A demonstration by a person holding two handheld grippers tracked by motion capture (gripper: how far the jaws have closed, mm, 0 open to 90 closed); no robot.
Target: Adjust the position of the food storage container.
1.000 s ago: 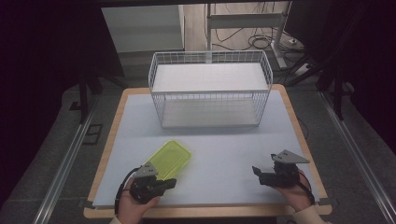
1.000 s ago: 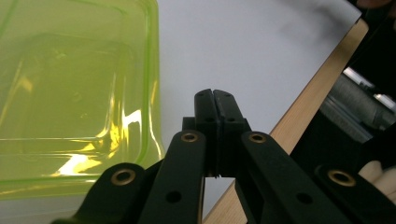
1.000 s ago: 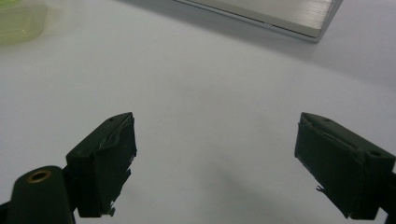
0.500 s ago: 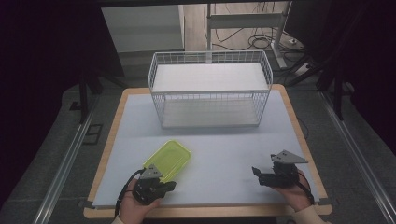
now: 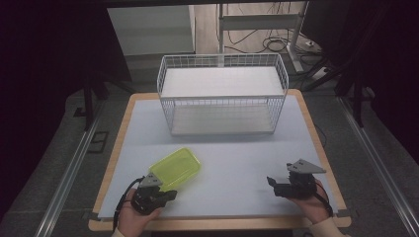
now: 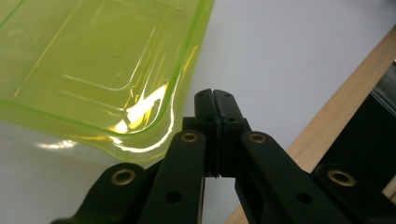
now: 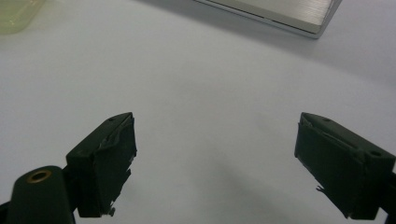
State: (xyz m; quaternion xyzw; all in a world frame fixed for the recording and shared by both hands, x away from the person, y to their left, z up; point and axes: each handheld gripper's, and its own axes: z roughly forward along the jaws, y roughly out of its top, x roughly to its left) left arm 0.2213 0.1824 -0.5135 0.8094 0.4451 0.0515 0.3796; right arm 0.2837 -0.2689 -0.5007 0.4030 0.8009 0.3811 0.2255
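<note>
**Now: one lid, one basket, two tongs**

Just one translucent yellow-green plastic lid (image 5: 177, 168) lies flat on the table (image 5: 237, 158), towards the near left corner. One white wire basket (image 5: 222, 94) with a white floor stands at the far edge, well apart from the lid. Two tongs are held near the near edge. The left tongs (image 6: 215, 100) are pressed together on nothing, tips just beside the lid's rounded corner. The right tongs (image 7: 217, 163) are spread wide over bare table near the near right corner. The table has a pale grey-white top with a wooden rim; around it are a dark floor, metal rails and cables.
</note>
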